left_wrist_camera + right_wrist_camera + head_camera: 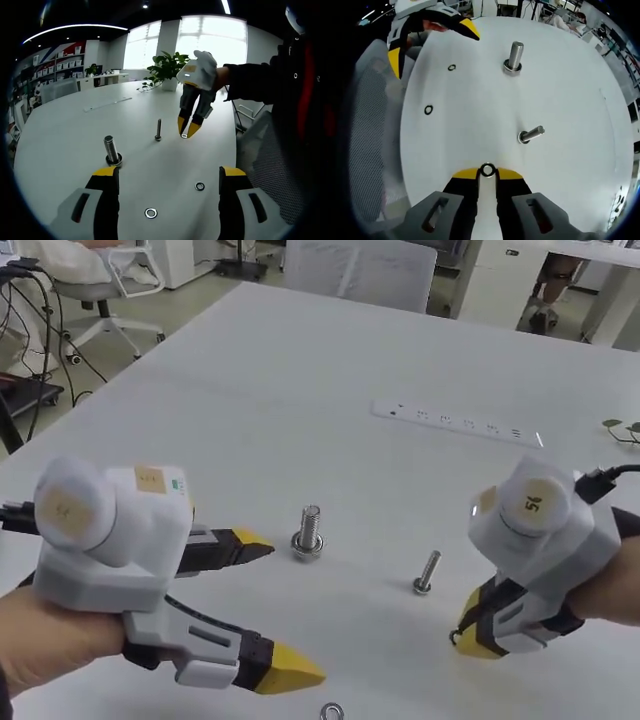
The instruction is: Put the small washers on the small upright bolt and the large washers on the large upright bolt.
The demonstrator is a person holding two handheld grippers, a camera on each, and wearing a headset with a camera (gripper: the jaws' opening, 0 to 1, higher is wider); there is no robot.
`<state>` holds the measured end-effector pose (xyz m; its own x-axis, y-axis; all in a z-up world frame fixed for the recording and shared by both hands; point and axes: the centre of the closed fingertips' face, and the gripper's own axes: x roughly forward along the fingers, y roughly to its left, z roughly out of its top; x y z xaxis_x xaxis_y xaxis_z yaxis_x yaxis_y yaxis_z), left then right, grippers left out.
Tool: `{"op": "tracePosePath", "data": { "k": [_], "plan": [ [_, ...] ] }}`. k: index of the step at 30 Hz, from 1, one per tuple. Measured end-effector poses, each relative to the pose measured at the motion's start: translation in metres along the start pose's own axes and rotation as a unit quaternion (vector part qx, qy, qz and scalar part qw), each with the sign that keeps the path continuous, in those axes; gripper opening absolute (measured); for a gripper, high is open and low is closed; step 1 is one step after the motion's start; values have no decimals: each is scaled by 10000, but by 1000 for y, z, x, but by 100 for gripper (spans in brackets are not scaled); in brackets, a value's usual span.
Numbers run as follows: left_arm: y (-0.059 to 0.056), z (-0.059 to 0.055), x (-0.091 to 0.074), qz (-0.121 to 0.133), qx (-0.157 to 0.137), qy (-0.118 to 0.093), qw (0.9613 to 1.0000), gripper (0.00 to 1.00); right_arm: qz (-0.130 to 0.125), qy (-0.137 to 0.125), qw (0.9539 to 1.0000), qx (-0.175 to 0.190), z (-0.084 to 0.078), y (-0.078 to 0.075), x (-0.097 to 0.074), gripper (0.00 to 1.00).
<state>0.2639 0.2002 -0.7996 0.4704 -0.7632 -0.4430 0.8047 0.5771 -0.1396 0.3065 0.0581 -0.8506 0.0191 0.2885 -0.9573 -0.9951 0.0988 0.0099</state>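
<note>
Your left gripper [288, 612]: held low, level, jaws spread wide | your right gripper [468, 638]: held up, tips tilted down, jaws pinched on a small washer [488, 170] | your grippers: well apart, tips facing inward

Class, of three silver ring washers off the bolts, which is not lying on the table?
The silver ring washer pinched between the yellow tips of the right tool; the other two washers lie on the white table.
</note>
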Motion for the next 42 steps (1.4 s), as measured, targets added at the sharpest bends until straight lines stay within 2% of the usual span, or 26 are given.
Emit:
{"op": "tracePosePath", "data": {
  "k": [11, 24, 42],
  "plan": [
    [-1, 0, 1, -15, -1, -5, 10000, 82, -193, -63, 9998, -15, 9, -11, -21, 13],
    [1, 2, 1, 8, -15, -14, 10000, 82, -403, -148, 9989, -199, 27, -24, -41, 13],
    [1, 2, -1, 21, -18, 0, 10000, 82, -572, -276, 9972, -383, 50, -38, -48, 13]
  ]
}}
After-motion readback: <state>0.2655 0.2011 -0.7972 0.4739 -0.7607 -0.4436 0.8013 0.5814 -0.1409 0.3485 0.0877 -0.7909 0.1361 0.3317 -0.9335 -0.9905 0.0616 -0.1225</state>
